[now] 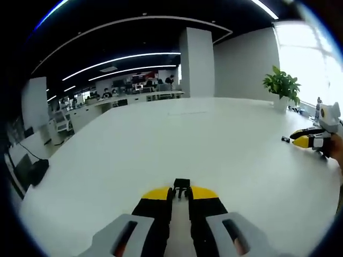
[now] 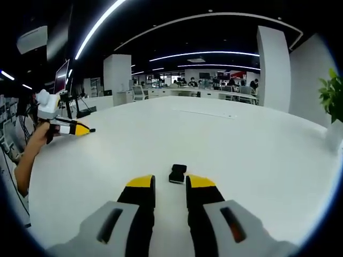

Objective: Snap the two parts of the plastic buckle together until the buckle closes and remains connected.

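In the left gripper view, the left gripper (image 1: 180,194) is pinching one black buckle part (image 1: 181,187) between its nearly closed yellow-tipped jaws, low over the white table (image 1: 214,139), well in from its edges. In the right gripper view, the right gripper (image 2: 170,183) is standing with jaws parted and gripping nothing; the other buckle part (image 2: 177,173) is lying on the table just beyond the tips, between them. A potted plant (image 1: 282,85) is sitting near the table's far edge.

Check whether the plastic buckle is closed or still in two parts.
Still apart: one buckle part sits between the left gripper jaws, the other buckle part lies before the right gripper.
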Available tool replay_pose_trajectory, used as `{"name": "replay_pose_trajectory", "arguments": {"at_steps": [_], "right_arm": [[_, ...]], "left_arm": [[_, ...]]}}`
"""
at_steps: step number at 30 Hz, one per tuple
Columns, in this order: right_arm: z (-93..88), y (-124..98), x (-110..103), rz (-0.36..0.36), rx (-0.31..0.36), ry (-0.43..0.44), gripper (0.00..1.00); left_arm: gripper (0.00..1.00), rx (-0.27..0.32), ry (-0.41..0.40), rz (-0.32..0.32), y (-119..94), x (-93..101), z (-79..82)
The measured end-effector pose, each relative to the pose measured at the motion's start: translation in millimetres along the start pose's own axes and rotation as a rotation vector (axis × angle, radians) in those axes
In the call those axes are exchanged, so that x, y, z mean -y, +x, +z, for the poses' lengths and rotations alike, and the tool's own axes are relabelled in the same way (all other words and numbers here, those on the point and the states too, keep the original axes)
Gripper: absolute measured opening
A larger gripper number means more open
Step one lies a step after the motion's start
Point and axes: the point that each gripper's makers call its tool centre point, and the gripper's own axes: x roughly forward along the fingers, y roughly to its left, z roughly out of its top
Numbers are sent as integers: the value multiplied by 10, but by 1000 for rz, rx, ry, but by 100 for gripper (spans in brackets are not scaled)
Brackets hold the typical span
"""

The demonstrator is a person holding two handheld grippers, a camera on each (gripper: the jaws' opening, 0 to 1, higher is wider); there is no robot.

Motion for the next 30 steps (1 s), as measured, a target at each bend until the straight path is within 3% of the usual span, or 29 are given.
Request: {"name": "replay_pose_trajectory", "arguments": {"at_steps": [8, 11, 13, 17, 20, 23, 26, 30], "right_arm": [[-12, 4, 20, 0, -1, 3, 22], [-18, 0, 24, 0, -2, 4, 22], [-16, 2, 25, 0, -2, 5, 22], [-18, 4, 17, 3, -2, 7, 22], [-17, 9, 4, 8, -3, 7, 22], [-9, 15, -8, 11, -1, 7, 22], [7, 28, -19, 15, 3, 12, 22], [35, 48, -37, 27, 17, 35, 23]], "left_arm": [[12, 8, 3, -26, 5, 44, 1], [20, 0, 6, -36, 16, 49, -11], [24, -4, -7, -65, 27, 73, -32], [25, 44, -33, -139, -42, 142, 60], [34, 65, -27, -188, -93, 156, 125], [37, 77, -57, -275, -137, 182, 182], [37, 89, -64, -301, -167, 85, 224], [36, 113, -36, -276, -173, -59, 265]]}}
